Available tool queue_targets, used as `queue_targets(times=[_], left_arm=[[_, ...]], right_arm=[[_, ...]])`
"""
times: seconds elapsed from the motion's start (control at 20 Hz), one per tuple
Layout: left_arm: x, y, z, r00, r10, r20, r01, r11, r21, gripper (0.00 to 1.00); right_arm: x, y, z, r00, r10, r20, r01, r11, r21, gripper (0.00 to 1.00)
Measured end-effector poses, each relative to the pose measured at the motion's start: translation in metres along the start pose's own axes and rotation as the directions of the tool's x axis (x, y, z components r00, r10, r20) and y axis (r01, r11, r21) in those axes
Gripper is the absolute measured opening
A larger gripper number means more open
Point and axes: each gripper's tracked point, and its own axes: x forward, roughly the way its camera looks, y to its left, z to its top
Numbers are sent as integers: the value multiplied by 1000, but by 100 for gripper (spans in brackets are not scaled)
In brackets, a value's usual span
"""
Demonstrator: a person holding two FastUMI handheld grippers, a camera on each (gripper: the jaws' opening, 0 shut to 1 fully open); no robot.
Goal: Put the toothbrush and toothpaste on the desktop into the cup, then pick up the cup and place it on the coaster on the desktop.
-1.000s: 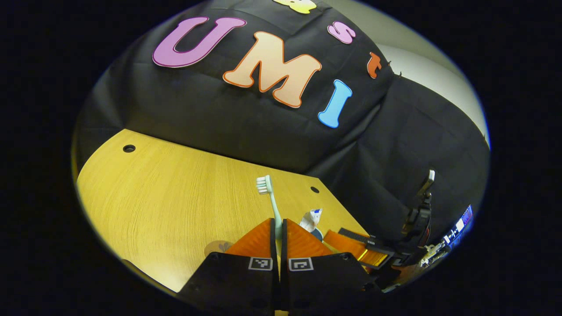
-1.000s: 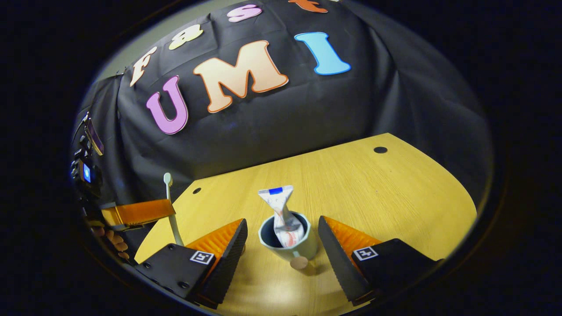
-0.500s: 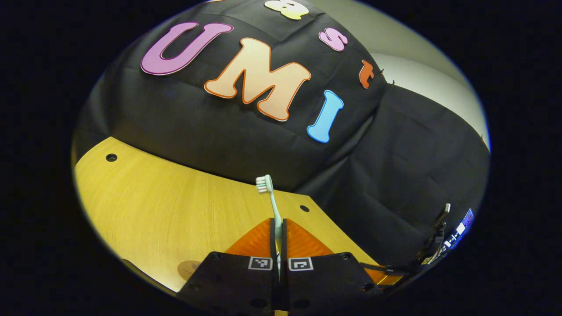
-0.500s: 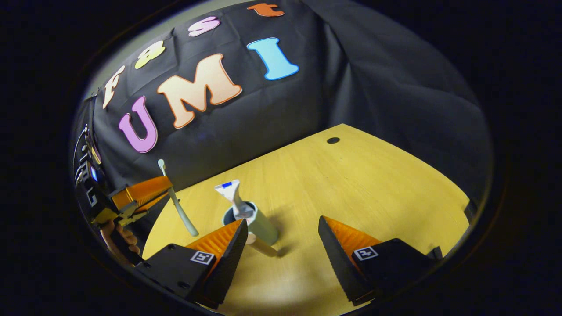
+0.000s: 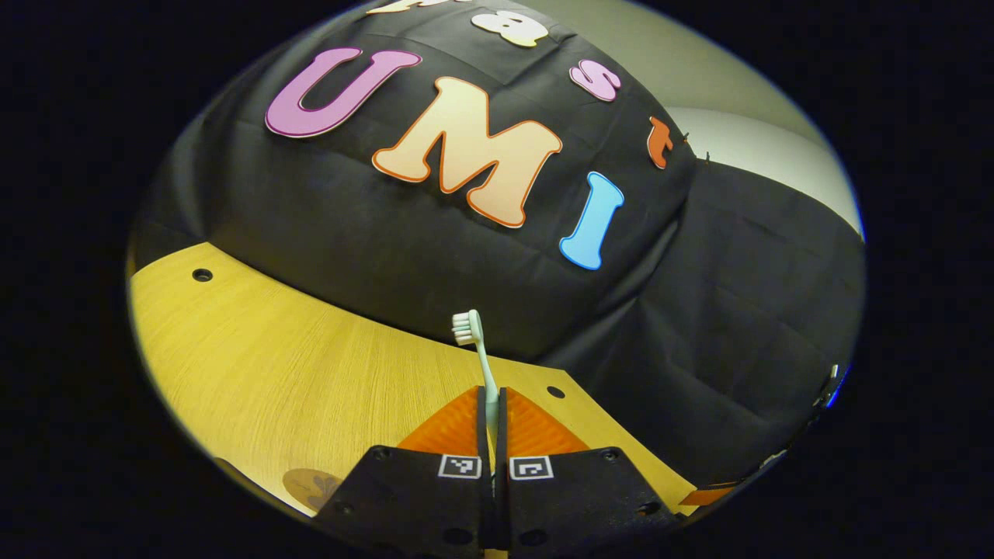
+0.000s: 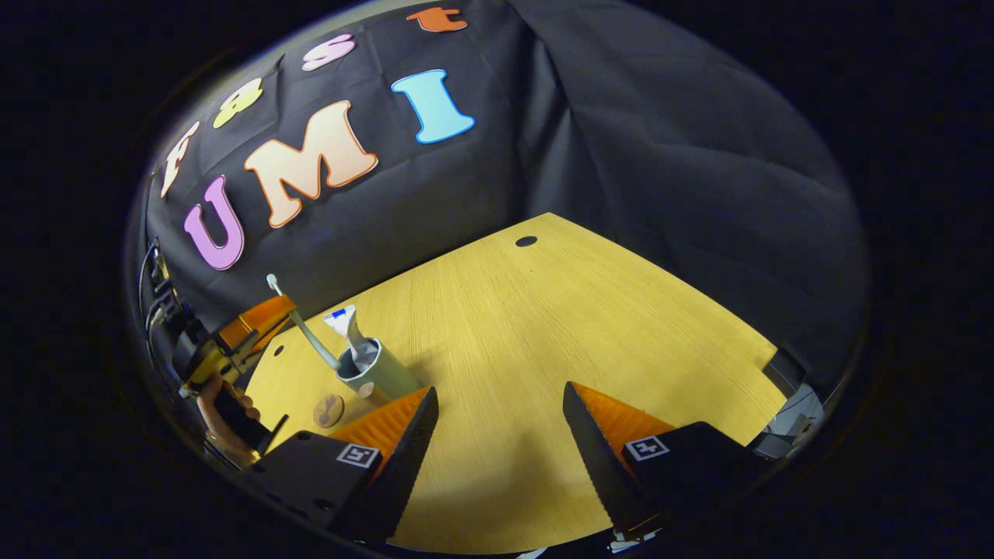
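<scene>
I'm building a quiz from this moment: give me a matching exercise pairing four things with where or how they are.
Things:
1. toothbrush
2. toothpaste
3. coaster
4. right hand-held gripper

States:
a. open above the desktop, holding nothing
b. standing in the cup
c. lying flat, nothing on it
d. clamped in the left hand-held gripper

Pairs: 1-d, 2-b, 3-c, 4-a

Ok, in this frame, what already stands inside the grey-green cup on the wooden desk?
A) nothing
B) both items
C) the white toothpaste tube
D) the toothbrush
C: in the right gripper view the white toothpaste tube stands in the grey-green cup, while the pale green toothbrush is clamped between the left gripper's fingers.
</scene>
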Motion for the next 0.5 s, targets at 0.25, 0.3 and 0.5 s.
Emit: queue_targets(times=[0.25,0.3,0.5], left_arm=[[-6,-4,-8,993,82,81,-86,995,47,0],[-7,-4,-11,990,106,94,-113,991,70,1],[-13,-9,-32,978,160,132,-172,982,82,0]], right_arm=[[-3,-23,9,998,57,-23,-58,997,-47,99],[-3,-29,11,997,69,-29,-71,996,-55,99],[-3,-47,21,991,127,-33,-129,989,-67,98]])
